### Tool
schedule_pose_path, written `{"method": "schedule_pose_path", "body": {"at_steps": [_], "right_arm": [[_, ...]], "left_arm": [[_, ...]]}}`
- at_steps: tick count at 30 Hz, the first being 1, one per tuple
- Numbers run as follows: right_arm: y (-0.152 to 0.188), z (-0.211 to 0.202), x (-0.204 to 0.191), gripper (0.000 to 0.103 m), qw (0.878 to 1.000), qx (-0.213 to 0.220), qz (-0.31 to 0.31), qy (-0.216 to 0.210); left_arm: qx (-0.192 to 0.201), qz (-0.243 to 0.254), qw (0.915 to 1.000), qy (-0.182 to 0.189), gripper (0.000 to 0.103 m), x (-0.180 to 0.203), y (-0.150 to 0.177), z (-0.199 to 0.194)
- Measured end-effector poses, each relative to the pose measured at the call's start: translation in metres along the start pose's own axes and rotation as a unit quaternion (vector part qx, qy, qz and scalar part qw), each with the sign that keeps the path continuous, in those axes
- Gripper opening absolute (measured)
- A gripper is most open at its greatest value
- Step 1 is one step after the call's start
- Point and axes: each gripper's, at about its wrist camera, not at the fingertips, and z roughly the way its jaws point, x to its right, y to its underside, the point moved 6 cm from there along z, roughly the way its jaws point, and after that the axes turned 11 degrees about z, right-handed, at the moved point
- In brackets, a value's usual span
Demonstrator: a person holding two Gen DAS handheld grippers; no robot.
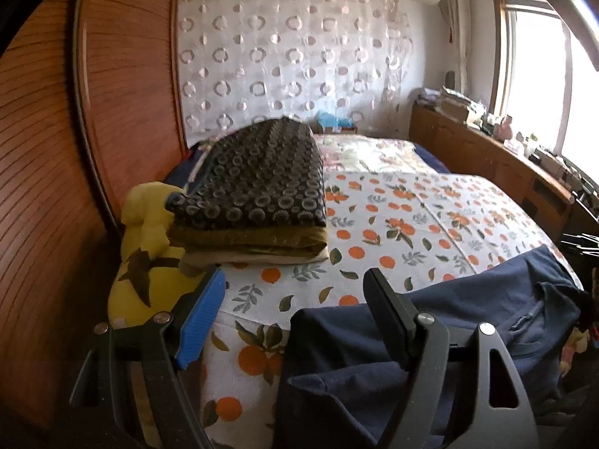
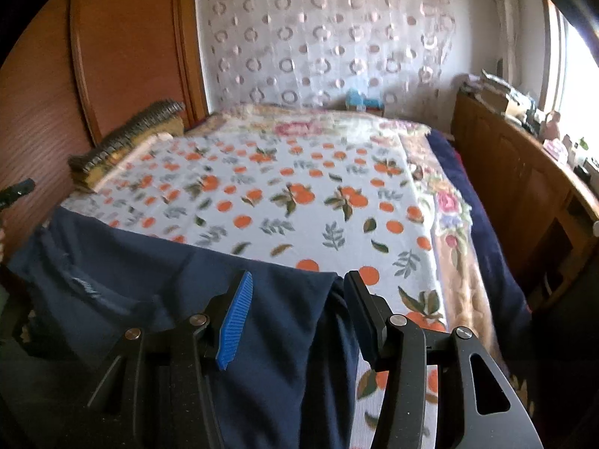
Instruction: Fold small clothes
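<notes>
Hanging off the bed (image 2: pixel 284 202), navy garment (image 2: pixel 179 284) cut off.

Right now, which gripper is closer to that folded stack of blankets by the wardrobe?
Left. The left gripper sits just in front of the folded stack, while the right gripper is farther along the bed edge, over the navy garment.

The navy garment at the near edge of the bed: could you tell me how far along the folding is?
Done: a stack of folded fabrics sits on the orange-print bedspread. In hand: nothing gripped; the navy garment lies rumpled at the bed's edge, the left gripper and right gripper both open over it. Left: spreading and folding it.
</notes>
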Motion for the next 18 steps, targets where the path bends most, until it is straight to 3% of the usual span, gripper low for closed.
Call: {"method": "schedule_pose_path", "body": {"at_steps": [4,11,18], "right_arm": [[0.000,0.023,-0.001,0.053,1.000,-0.021,-0.006,0.011],[-0.010,0.037,0.001,0.068,0.999,-0.045,-0.002,0.019],[-0.015,0.042,0.003,0.071,0.998,-0.057,0.006,0.028]], "left_arm": [[-0.033,0.012,0.9991,0.026,0.077,0.008,0.006,0.025],[-0.068,0.003,0.9966,0.045,0.077,0.011,0.022,0.052],[-0.117,0.012,0.9912,0.061,0.077,0.018,0.039,0.068]]}}
